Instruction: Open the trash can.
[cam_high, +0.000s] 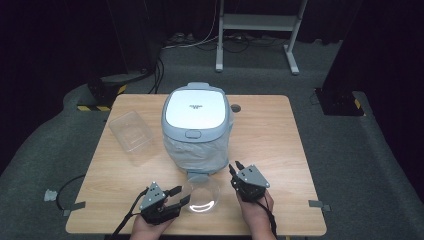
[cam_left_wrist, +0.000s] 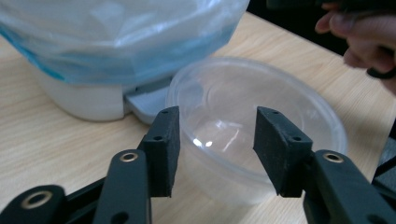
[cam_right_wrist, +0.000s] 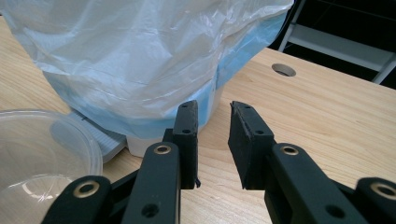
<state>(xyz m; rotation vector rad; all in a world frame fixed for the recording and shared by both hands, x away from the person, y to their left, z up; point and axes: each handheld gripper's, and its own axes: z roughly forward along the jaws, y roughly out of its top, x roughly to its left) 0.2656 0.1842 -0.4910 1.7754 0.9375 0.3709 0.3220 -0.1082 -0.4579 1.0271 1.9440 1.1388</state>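
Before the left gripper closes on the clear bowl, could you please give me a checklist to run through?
1. Left gripper jaws open: ok.
2. Clear plastic bowl rim between the pads: ok, near rim sits in the gap, not yet pressed.
3. Bowl upright and empty: ok.
4. Right gripper away from the bowl: ok, beside it, holding nothing.
5. Pedal bin lid shut: ok.
6. Bowl clear of the bin's pedal: cannot tell.

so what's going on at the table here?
A person holds a gripper in each hand at a wooden table. The left gripper is open with its jaws around the near rim of a clear plastic bowl, not pressing on it. The right gripper hangs open and empty beside a lidded bin lined with a plastic bag. A clear rectangular container lies to the left.
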